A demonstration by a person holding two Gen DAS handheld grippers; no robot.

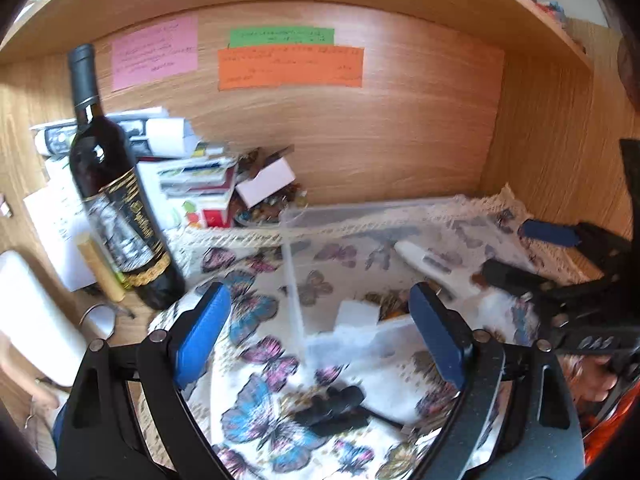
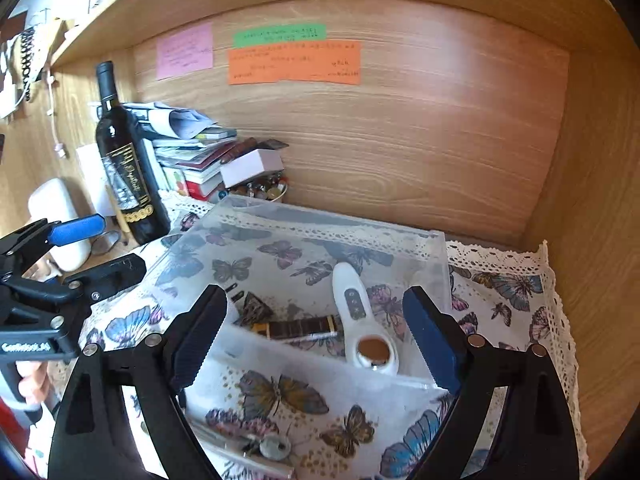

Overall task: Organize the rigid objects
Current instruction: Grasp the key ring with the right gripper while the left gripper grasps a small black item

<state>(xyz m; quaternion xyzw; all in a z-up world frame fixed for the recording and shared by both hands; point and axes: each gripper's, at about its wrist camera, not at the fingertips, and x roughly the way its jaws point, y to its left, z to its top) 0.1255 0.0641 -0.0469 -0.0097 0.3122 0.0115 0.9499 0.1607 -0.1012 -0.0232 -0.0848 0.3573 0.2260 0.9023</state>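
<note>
Now: both grippers spread above the clear box

Your left gripper (image 1: 320,332) and right gripper (image 2: 316,340) hold nothing, fingers wide apart. Below them a clear plastic box (image 2: 438,264) sits on a butterfly-print cloth (image 2: 508,292) with lace edging. Inside lie a smooth white handheld device (image 2: 360,312) and a dark ribbed bar (image 2: 300,328). To the left, on the wooden table, a dark wine bottle (image 2: 120,160) stands upright beside stacked papers (image 2: 188,140).
</note>
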